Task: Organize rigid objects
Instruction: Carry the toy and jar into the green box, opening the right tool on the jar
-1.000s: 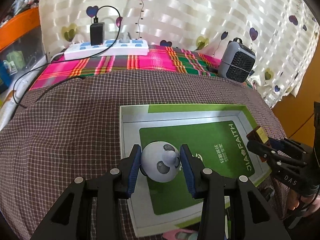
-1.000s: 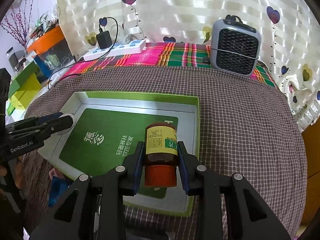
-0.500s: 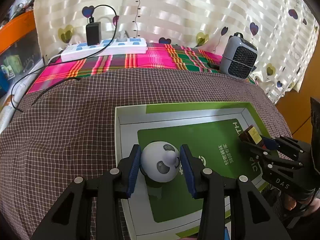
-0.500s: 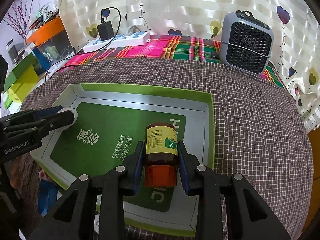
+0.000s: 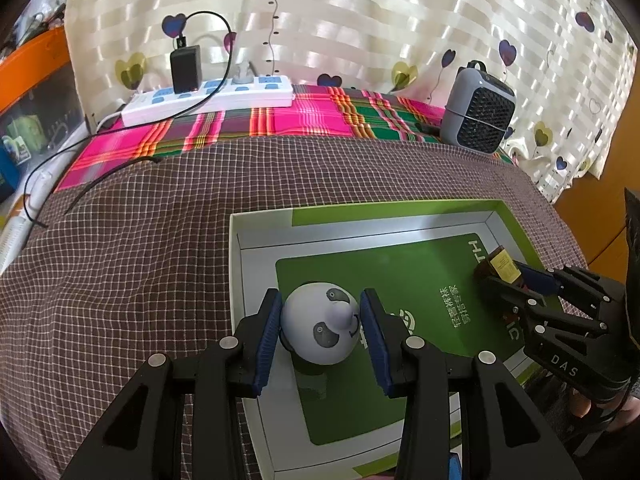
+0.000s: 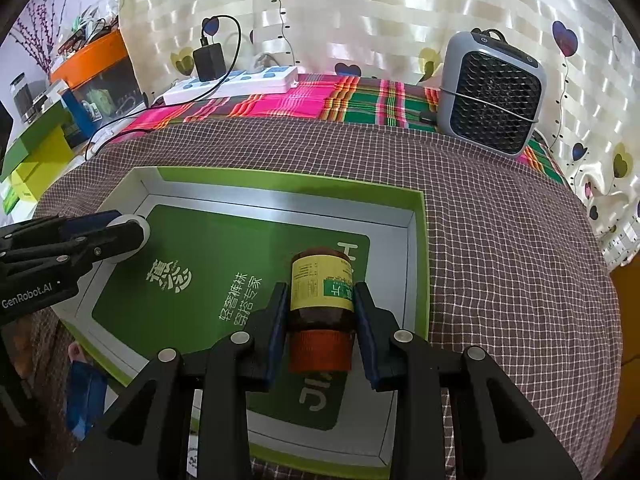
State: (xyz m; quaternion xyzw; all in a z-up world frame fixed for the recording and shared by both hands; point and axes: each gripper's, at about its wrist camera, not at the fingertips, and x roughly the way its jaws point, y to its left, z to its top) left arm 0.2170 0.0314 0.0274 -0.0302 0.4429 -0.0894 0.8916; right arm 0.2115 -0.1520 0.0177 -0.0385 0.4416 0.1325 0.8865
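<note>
Over the checked brown cloth sits a shallow green box, rim up, white inside around a green panel. Above its right half the right gripper pinches a brown bottle, yellow label showing, orange cap toward the camera. Above its left end the left gripper clamps a small white panda ball.

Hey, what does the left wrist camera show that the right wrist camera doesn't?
Only the left wrist view shows the face of the round white panda figure clamped in the left gripper. Only the right wrist view shows the brown glass bottle's orange cap and full yellow label, plus the stacked green boxes. Both show the shallow green-and-white box tray, grey fan heater and white power strip.
</note>
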